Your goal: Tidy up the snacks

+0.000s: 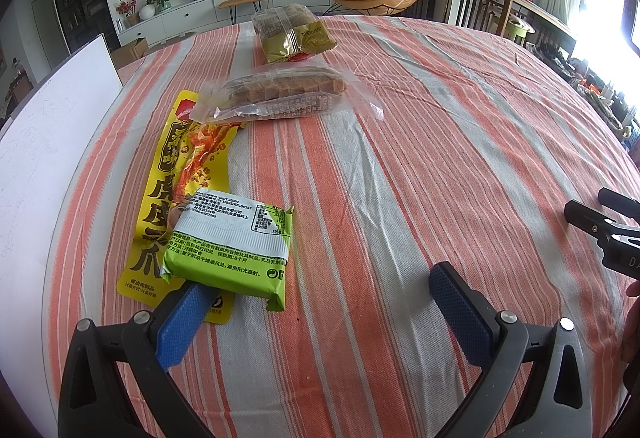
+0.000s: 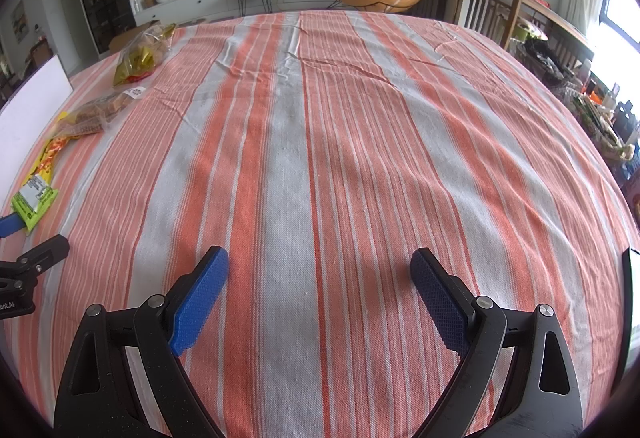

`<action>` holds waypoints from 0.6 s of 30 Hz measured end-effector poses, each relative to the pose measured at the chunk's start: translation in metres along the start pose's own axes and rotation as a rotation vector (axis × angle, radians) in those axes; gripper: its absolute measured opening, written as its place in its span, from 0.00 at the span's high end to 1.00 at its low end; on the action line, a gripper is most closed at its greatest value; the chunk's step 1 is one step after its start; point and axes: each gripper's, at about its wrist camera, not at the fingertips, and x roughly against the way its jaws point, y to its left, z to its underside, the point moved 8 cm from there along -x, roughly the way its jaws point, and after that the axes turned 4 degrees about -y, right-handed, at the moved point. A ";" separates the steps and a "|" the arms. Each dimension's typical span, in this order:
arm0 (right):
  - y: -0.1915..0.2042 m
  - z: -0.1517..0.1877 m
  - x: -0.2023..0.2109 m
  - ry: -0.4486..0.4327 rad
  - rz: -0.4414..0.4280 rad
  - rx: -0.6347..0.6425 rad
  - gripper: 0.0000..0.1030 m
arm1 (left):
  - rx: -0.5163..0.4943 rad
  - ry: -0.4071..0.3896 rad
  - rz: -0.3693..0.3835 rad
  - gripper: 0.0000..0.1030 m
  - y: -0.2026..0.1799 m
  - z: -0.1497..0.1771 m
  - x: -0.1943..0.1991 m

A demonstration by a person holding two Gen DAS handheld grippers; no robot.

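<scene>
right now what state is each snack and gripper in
green packet: sealed, back side up, lying partly on the yellow pouch, one left gripper finger tucked under its near edge
yellow pouch: flat on the cloth, far end under the clear bag
clear bag: closed, lying flat, brown blocks inside
gold bag: lying at the far edge, looks sealed
left gripper: open
right gripper: open, holding nothing, above bare cloth

Bright daylight floods in from the blown-out window [image 1: 624, 10] at right, casting soft shadows across the orange-and-grey striped cloth-covered surface [image 2: 360, 158]. Both views are sharp, with heavy fisheye bending and dark vignetted corners.
</scene>
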 end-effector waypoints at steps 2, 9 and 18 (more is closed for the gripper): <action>0.000 0.000 0.000 0.000 0.000 0.000 0.09 | 0.000 0.000 0.000 0.00 0.000 0.000 0.000; 0.000 0.000 0.000 0.000 0.000 0.000 0.09 | 0.000 0.000 0.000 0.00 0.000 0.000 -0.001; 0.000 0.000 0.000 0.000 0.000 0.000 0.09 | 0.000 0.000 0.000 0.00 0.000 0.000 0.000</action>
